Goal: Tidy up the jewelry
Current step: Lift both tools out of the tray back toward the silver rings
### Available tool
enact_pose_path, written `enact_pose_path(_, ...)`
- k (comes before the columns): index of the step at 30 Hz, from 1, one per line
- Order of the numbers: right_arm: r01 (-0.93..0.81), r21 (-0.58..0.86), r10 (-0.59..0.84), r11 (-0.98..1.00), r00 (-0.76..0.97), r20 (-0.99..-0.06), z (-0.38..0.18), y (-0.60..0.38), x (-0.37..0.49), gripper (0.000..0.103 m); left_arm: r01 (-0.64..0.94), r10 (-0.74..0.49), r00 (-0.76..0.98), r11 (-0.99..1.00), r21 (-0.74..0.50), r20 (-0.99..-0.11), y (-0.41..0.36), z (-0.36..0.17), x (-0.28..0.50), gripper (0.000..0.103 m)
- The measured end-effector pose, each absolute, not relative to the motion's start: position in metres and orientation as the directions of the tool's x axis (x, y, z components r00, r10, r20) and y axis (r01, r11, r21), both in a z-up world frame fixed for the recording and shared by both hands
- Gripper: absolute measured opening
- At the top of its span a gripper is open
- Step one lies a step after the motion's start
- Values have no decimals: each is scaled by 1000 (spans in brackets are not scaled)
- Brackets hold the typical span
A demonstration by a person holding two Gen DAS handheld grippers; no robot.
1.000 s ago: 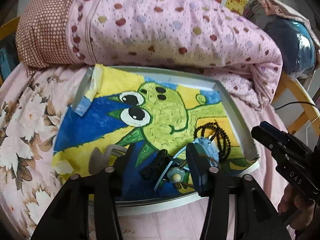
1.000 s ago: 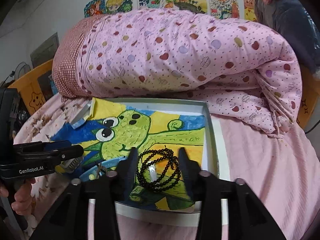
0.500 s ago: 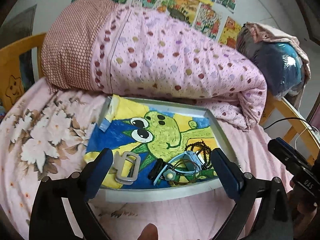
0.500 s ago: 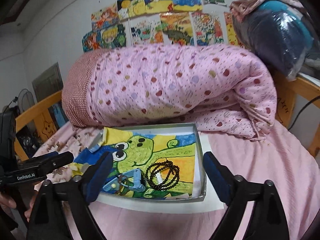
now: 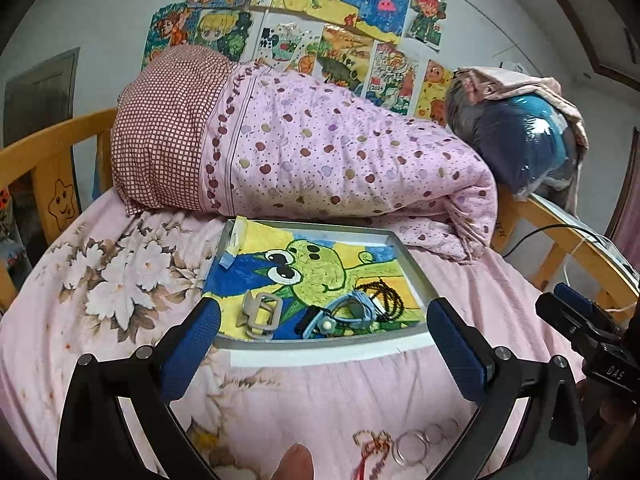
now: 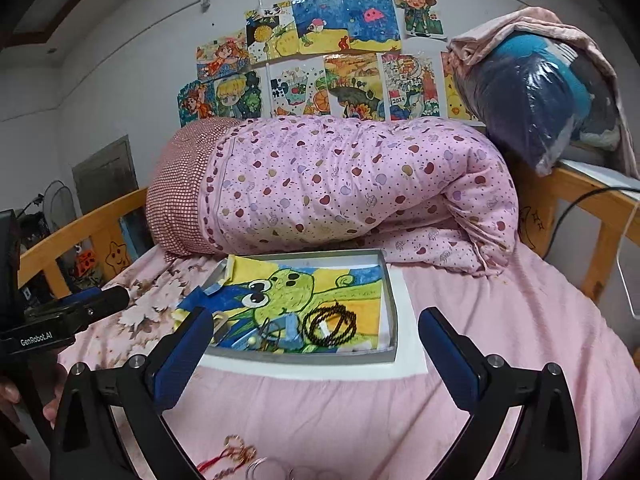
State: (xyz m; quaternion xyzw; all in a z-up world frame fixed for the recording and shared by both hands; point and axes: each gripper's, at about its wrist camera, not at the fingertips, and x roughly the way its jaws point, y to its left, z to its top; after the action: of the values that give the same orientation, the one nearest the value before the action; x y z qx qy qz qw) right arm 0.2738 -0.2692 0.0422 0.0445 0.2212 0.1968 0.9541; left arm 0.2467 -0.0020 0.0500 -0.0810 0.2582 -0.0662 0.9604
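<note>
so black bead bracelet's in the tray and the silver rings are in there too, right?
Not quite. The black bead bracelet is in the tray, but the silver rings lie on the pink sheet in front of it, outside; the left wrist view shows this.

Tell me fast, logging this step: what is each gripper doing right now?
Left gripper: jaws opening wide, nothing between them.
Right gripper: jaws opening wide, nothing between them.

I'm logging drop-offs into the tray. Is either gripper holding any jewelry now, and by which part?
Nothing is held. The left gripper is open; the right gripper's jaws are opening, empty. The black bead bracelet lies in the tray.
</note>
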Motion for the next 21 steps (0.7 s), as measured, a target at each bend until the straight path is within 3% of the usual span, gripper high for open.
enact_pose_path(12, -363, 156, 394, 918, 807, -439, 35, -278, 209, 103, 84, -151, 866, 984, -158, -477, -3, 56, 183, 101)
enact_pose_path(21, -358, 145, 379, 922, 767, -517, 13, -282, 172, 103, 56, -127, 816, 988, -142, -565, -7, 27, 150, 101)
